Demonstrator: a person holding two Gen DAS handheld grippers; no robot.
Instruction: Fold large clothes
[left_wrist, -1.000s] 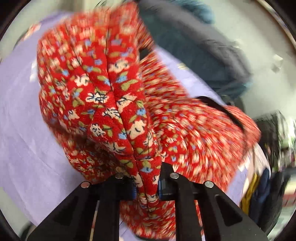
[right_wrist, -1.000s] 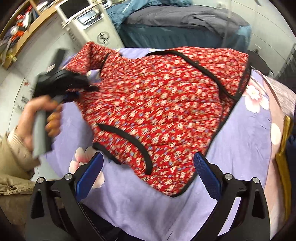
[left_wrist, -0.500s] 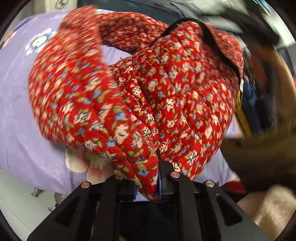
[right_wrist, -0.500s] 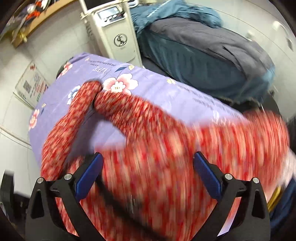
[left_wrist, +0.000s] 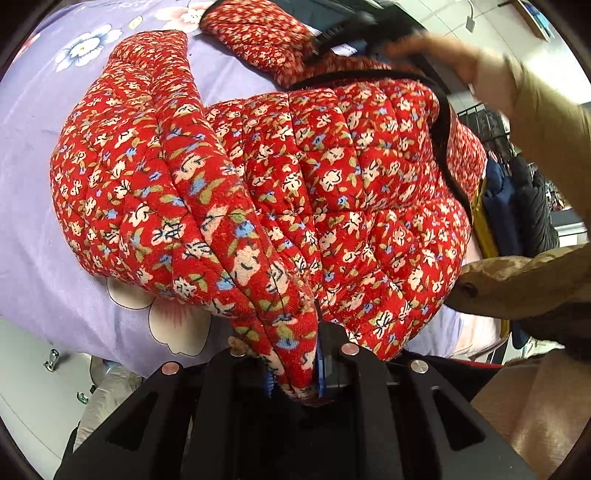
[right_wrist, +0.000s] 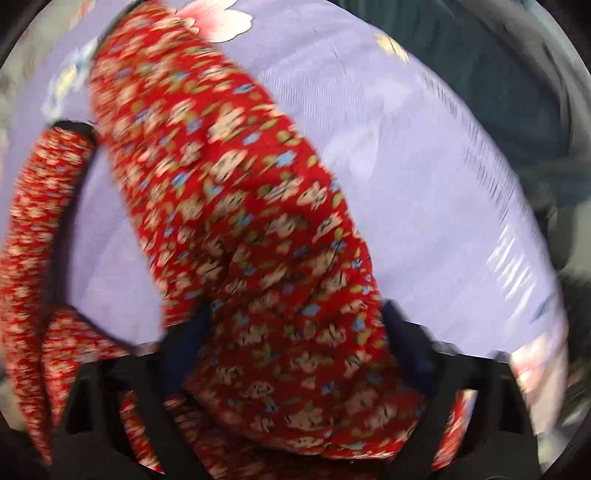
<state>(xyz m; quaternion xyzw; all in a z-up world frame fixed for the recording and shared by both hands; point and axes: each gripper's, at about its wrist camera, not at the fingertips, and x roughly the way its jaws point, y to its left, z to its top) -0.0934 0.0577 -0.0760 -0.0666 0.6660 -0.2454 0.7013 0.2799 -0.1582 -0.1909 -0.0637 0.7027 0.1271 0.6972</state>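
Observation:
A red quilted jacket (left_wrist: 332, 184) with a small flower print and black trim lies bunched on a purple flowered bedsheet (left_wrist: 37, 221). My left gripper (left_wrist: 295, 369) is shut on a thick fold of it near the bed's edge. In the right wrist view one sleeve of the jacket (right_wrist: 240, 184) runs down between the blue pads (right_wrist: 406, 332) of my right gripper (right_wrist: 295, 328), whose jaws are closing around it; the picture is blurred. From the left wrist view the right gripper (left_wrist: 354, 29) shows as a dark blur at the jacket's far side.
A person's hand and tan sleeve (left_wrist: 546, 122) reach in from the right, with a tan coat (left_wrist: 517, 277) below. Dark clothes (left_wrist: 517, 206) hang beyond the bed on the right. Dark bedding (right_wrist: 517, 74) lies past the purple sheet (right_wrist: 406, 184).
The left gripper has dragged its fold across the bed toward the near edge. The right gripper has come down from wide open above the jacket onto the sleeve, and its jaws have narrowed.

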